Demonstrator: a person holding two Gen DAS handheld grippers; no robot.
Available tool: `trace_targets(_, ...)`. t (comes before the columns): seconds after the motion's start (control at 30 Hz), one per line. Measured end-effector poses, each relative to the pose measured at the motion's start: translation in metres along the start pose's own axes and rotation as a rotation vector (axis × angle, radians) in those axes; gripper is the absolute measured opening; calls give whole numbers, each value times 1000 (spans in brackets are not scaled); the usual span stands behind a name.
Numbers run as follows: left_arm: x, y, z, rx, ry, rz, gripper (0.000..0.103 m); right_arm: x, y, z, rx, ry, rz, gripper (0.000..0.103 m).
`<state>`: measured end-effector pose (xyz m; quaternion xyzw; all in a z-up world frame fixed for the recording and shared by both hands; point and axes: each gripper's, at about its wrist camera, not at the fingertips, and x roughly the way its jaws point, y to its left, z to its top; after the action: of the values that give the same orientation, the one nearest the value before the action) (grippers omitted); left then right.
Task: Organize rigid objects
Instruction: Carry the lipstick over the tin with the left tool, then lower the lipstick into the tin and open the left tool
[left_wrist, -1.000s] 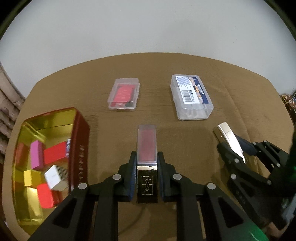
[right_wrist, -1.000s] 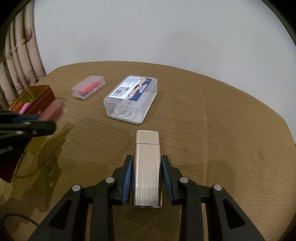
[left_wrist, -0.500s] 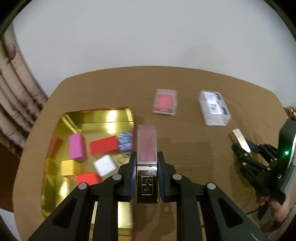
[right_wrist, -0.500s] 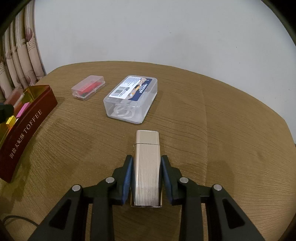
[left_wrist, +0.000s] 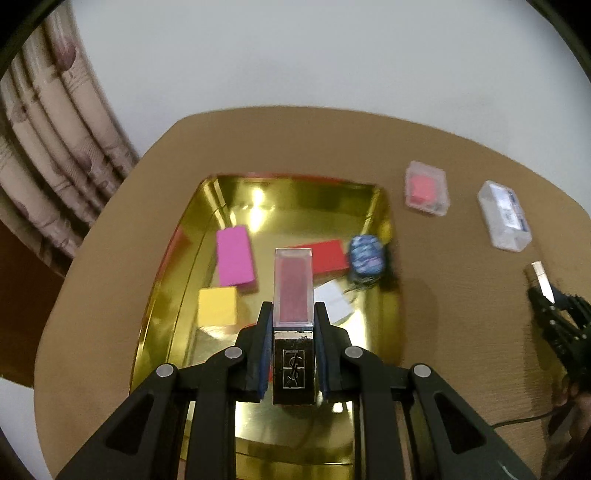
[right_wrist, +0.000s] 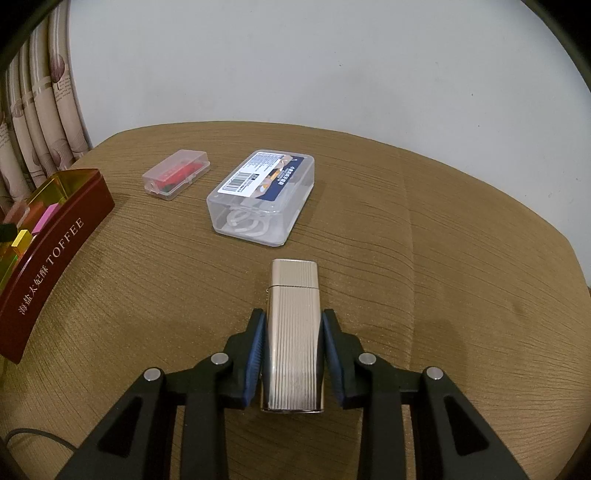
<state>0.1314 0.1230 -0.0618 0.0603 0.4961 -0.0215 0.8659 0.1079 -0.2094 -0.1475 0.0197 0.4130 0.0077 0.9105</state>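
Now we are holding lipstick tube (left_wrist: 293, 295) clamped in left gripper (left_wrist: 291, 332) above gold tin (left_wrist: 173, 273); right gripper (right_wrist: 293, 354) pinching ribbed metal lighter (right_wrist: 293, 332) over table (right_wrist: 443, 295).

We see our right gripper (right_wrist: 293, 354) clamped on a ribbed silver lighter (right_wrist: 293, 332) w/ both pads, above the brown surface (right_wrist: 443, 258). Ahead: labelled clear box (right_wrist: 264, 195), small clear case (right_wrist: 176, 179) w/ red contents; red TOFFEE tin (right_wrist: 51, 254) at left.
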Motion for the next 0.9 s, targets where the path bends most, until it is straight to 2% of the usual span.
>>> trace_targets(0.4,25,29,-14,-19,47,27,18,0,1,0,-1,0,1,32)
trace_targets(0.9,24,30,-17,3,20,25,20,0,0,1,-3,1,2,32)
